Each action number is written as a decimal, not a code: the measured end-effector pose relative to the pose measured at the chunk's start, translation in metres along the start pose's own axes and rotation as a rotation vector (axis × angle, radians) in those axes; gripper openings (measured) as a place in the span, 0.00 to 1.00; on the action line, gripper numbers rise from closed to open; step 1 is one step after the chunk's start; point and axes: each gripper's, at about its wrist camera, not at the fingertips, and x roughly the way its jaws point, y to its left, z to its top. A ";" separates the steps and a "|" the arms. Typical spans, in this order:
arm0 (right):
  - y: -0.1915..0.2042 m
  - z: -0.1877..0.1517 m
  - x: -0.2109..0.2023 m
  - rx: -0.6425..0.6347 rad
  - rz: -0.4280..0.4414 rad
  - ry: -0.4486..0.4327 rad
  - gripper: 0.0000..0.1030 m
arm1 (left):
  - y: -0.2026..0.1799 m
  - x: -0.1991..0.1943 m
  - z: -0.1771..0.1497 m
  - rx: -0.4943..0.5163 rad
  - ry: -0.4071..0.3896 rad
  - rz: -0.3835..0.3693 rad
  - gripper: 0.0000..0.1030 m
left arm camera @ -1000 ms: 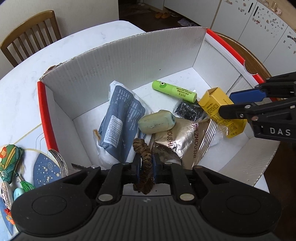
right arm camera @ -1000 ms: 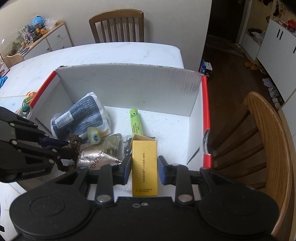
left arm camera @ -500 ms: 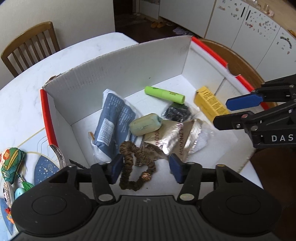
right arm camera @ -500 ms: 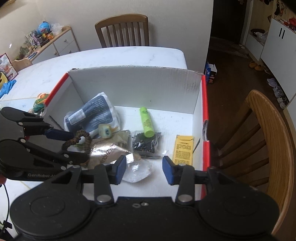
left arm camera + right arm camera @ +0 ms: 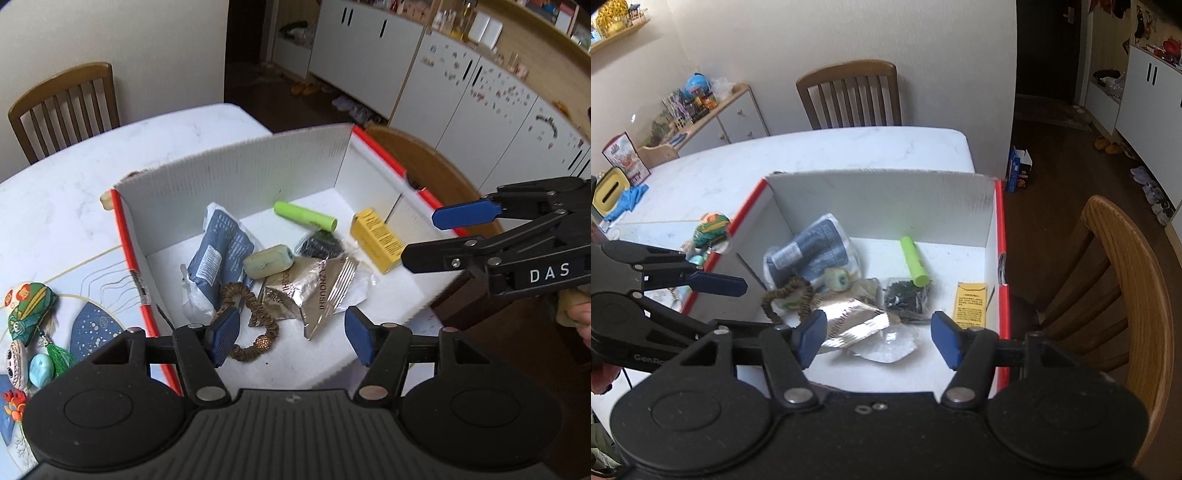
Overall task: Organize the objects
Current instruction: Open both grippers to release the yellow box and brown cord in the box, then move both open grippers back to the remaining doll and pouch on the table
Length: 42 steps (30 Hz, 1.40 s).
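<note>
**Both claws wide open above the box, nothing held**

Left gripper point(image 5: 291, 338) up over the near edge of the white box point(image 5: 236, 177), blue pads spread wide apart, nothing between them. Right gripper point(image 5: 877, 339) likewise parted and empty, poised above the near right part of the box; seen from the left wrist view as black arms marked DAS with one blue pad point(image 5: 465, 218) jutting in from the right.

Down on the box floor: brown hair tie point(image 5: 245, 321) lying loose near the left corner, just beside the left pad in the picture, touching the silver foil packet point(image 5: 310, 291). Pale green soap bar point(image 5: 267, 261) resting between the foil packet and the blue-grey pouch point(image 5: 218, 254), which leans toward the left wall. Small black bag point(image 5: 319, 245) just beyond the foil. Bright green tube point(image 5: 304, 216) lying flat toward the far wall. Yellow carton point(image 5: 376, 240) flat by the right wall, well apart from the hair tie.

Box sitting on the white table point(image 5: 55, 206). Outside its left wall, a green embroidered charm point(image 5: 27, 310) on a patterned mat point(image 5: 92, 326). Wooden chair point(image 5: 849, 96) at the far side of the table, another point(image 5: 1123, 280) close on the right.
</note>
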 end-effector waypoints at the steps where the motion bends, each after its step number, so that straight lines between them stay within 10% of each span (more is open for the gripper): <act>1: 0.003 0.000 -0.003 -0.003 0.002 -0.010 0.68 | 0.000 -0.006 -0.002 -0.001 -0.014 -0.002 0.65; 24: 0.112 0.014 -0.020 -0.051 0.064 -0.083 0.93 | 0.098 -0.107 -0.054 -0.110 -0.209 0.097 0.80; 33: 0.165 0.034 0.003 -0.075 0.068 -0.078 0.95 | 0.158 -0.125 -0.075 -0.140 -0.227 0.138 1.00; 42: 0.211 0.067 0.051 -0.075 0.071 -0.042 0.95 | 0.212 -0.112 -0.084 -0.180 -0.221 0.146 1.00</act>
